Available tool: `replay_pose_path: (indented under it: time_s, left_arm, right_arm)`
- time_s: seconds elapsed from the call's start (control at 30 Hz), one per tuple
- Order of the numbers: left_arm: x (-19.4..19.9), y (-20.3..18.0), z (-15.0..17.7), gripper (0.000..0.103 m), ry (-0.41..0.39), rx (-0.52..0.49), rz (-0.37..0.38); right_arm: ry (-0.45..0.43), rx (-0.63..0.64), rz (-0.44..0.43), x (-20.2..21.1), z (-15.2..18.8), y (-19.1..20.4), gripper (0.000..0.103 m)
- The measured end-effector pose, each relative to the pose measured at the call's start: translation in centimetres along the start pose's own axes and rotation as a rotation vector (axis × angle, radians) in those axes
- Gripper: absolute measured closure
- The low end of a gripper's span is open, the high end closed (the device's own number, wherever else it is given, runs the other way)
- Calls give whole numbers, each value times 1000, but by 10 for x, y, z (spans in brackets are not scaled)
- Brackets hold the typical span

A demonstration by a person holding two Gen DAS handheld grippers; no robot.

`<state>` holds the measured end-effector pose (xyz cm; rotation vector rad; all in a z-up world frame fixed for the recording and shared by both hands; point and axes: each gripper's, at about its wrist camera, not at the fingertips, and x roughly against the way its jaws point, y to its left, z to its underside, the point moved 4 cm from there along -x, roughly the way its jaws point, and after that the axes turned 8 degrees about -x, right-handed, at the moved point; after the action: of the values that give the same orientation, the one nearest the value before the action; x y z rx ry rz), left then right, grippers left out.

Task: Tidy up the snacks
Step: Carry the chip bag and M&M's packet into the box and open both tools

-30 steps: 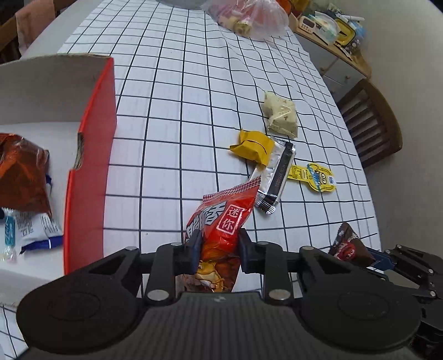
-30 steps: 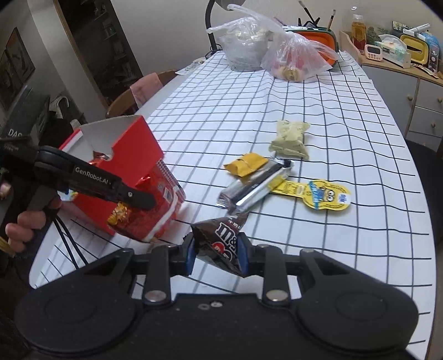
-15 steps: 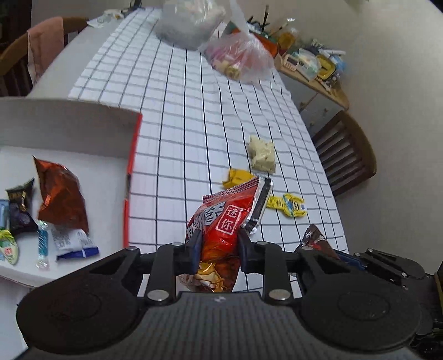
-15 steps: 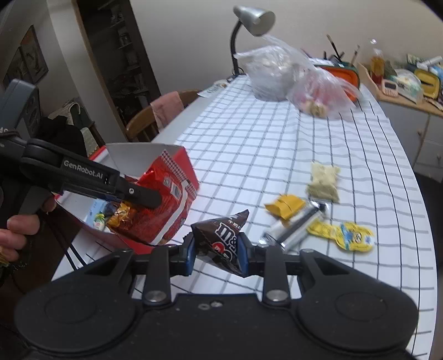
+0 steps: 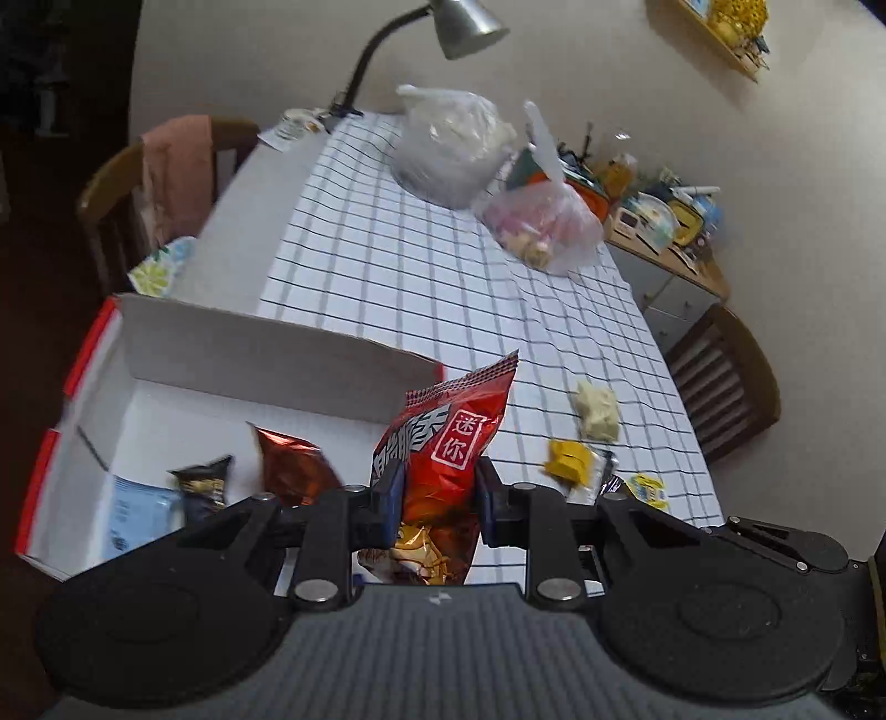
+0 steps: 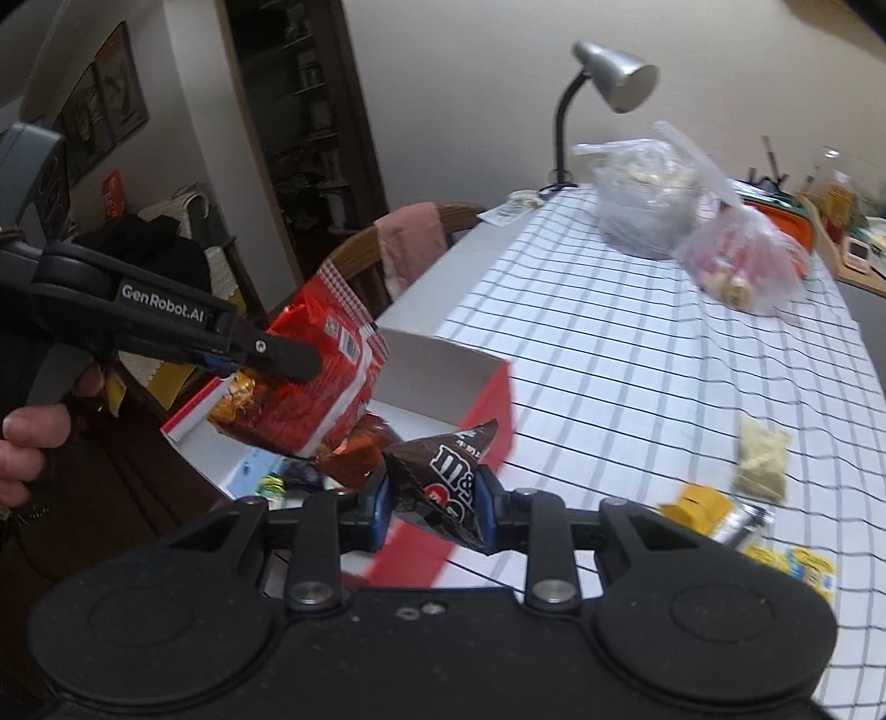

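Note:
My left gripper (image 5: 434,493) is shut on a red snack bag (image 5: 443,443) and holds it up over the near right corner of the red-and-white box (image 5: 249,343). It also shows in the right wrist view (image 6: 293,360), above the box (image 6: 487,393). My right gripper (image 6: 432,504) is shut on a brown M&M's bag (image 6: 443,482), held just beside the box's near right side. The box holds a copper bag (image 5: 293,471), a dark packet (image 5: 202,484) and a blue-white packet (image 5: 133,509). A beige packet (image 5: 597,410), a yellow packet (image 5: 567,457) and a yellow character pouch (image 5: 648,487) lie on the checked cloth.
Two plastic bags (image 5: 454,149) (image 5: 545,221) sit at the far end of the table by a desk lamp (image 5: 465,22). A chair with a pink cloth (image 5: 166,183) stands at the left, a wooden chair (image 5: 725,382) at the right.
Both grippers have lifted and swung left toward the box with their bags. The red bag is now over the box's corner, and the M&M's bag is near its side.

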<state>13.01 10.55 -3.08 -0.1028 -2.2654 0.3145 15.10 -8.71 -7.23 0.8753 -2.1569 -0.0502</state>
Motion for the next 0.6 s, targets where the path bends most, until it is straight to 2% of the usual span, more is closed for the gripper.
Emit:
replay_pose_path:
  time_s: [0.3, 0.6]
  left_arm:
    - [5, 82, -6, 78, 1, 10, -135]
    - [-26, 139, -7, 78, 71, -23, -254]
  right_arm:
    - [102, 30, 9, -72, 0, 46, 75]
    - [228, 22, 38, -126, 17, 65, 75]
